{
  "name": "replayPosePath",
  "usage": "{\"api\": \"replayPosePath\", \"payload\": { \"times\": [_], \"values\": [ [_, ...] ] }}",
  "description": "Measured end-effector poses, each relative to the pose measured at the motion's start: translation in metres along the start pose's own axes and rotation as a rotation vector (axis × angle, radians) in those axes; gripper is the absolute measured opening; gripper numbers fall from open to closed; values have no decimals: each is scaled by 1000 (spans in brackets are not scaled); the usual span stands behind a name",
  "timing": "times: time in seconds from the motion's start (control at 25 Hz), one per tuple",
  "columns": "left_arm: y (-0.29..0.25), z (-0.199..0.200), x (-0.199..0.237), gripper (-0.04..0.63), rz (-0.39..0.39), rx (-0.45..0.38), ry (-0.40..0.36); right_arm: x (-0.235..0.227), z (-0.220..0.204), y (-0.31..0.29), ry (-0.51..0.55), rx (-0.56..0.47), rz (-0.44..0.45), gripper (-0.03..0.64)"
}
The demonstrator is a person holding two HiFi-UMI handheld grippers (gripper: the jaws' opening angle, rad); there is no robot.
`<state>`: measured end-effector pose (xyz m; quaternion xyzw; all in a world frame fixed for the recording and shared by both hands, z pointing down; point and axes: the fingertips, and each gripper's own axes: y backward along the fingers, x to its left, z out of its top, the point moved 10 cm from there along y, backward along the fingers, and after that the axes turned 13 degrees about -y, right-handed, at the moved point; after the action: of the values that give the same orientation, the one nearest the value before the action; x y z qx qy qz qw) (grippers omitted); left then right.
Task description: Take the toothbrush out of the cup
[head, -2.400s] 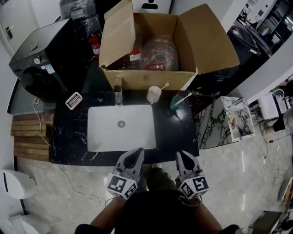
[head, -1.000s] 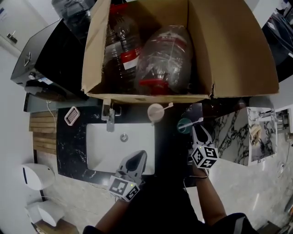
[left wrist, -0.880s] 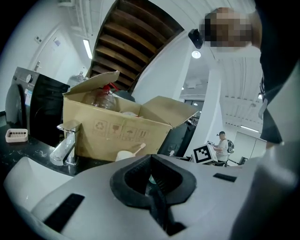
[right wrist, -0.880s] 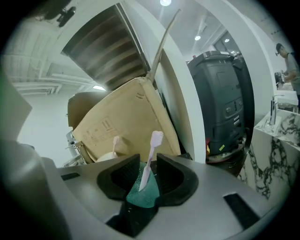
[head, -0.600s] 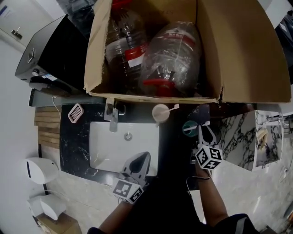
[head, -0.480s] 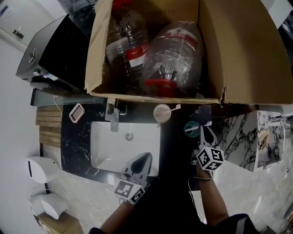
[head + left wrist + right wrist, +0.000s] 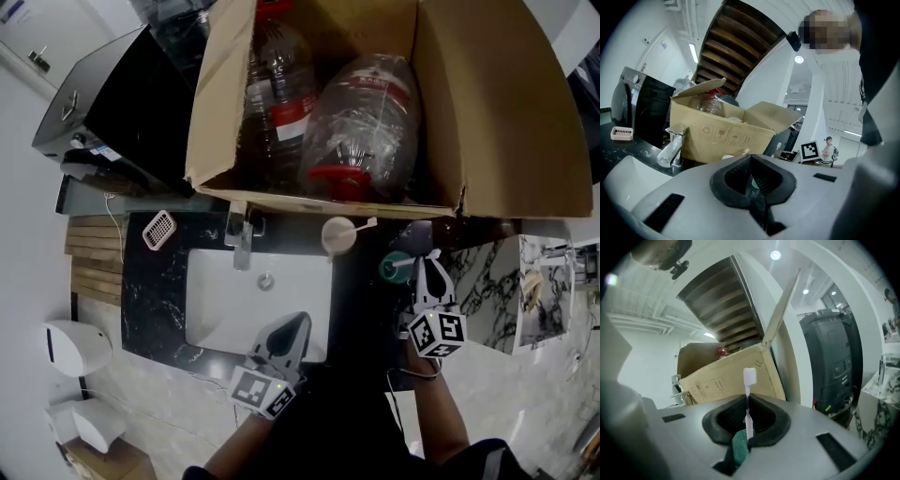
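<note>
A white toothbrush (image 7: pixel 749 380) stands upright between the jaws of my right gripper (image 7: pixel 749 400), bristles up. The jaws have just been closing and now pinch its handle. The green cup (image 7: pixel 739 446) shows just below the jaws. In the head view the right gripper (image 7: pixel 430 267) is right beside the green cup (image 7: pixel 394 268) on the black counter. My left gripper (image 7: pixel 296 323) hovers over the sink's near edge with its jaws together and nothing in them. In the left gripper view the left gripper (image 7: pixel 751 157) faces the box.
A beige cup (image 7: pixel 337 235) with its own toothbrush stands behind the white sink (image 7: pixel 225 305), next to the faucet (image 7: pixel 243 246). A big open cardboard box (image 7: pixel 506 141) with large water bottles fills the back. A soap dish (image 7: pixel 157 229) lies at left.
The right gripper's jaws have narrowed onto the toothbrush at the green cup, and the gripper has risen slightly. The left gripper has stayed by the sink.
</note>
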<state>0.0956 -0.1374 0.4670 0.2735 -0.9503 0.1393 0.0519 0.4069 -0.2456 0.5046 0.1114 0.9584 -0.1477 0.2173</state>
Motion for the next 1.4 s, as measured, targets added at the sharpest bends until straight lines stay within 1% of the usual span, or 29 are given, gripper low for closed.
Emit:
{"api": "replayPosePath", "payload": {
  "times": [0.12,0.36,0.48,0.64,0.88,1.12,1.4],
  "values": [
    [17,2,9,23,-4,-29,2,24,12,11,55,-13,15,32],
    [71,11,32,23,-1,-81,-3,78,25,38,112,-24,21,32],
    [108,14,45,23,23,-104,2,118,21,53,124,-30,44,32],
    [152,12,62,23,77,-152,13,173,12,61,151,-32,113,32],
    [232,0,89,23,155,-199,26,266,-25,79,179,-8,221,32],
    [319,-13,114,23,230,-250,61,349,-78,99,206,42,303,32],
    [410,-36,144,23,350,-309,41,445,-132,109,253,129,451,32]
  ]
}}
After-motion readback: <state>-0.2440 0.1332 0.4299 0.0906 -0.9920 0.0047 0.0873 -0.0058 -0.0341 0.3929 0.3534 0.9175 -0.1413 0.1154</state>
